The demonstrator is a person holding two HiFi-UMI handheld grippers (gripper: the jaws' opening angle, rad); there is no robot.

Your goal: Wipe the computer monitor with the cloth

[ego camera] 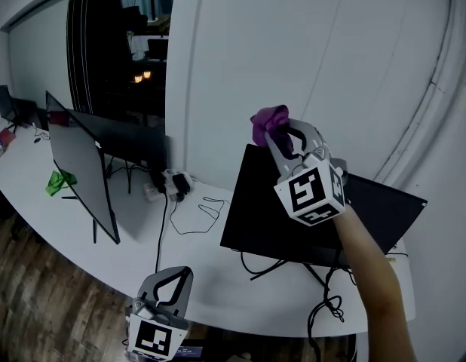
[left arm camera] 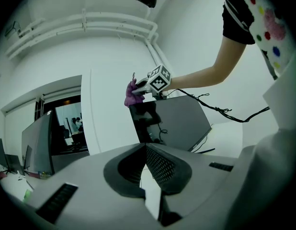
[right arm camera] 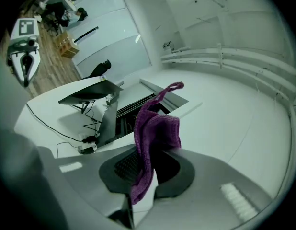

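- where is the purple cloth [ego camera: 268, 119] held?
- it is pinched in the right gripper [ego camera: 277, 137], just above the top corner of the black monitor [ego camera: 293, 217].
- and the left gripper [ego camera: 177, 273]?
- it is closed up, with nothing held.

Cloth [ego camera: 269, 124] in your right hand-held gripper [ego camera: 284, 138]: purple. Monitor [ego camera: 293, 217] before you: black. Surface [ego camera: 142, 255]: white. It and your left hand-held gripper [ego camera: 175, 274]: grey, black pads [right arm camera: 124, 166], black-and-white square markers. Small thing [ego camera: 59, 181] at surface's far left: green. Floor [ego camera: 37, 308]: brown wood grain. Wall [ego camera: 331, 66]: white.
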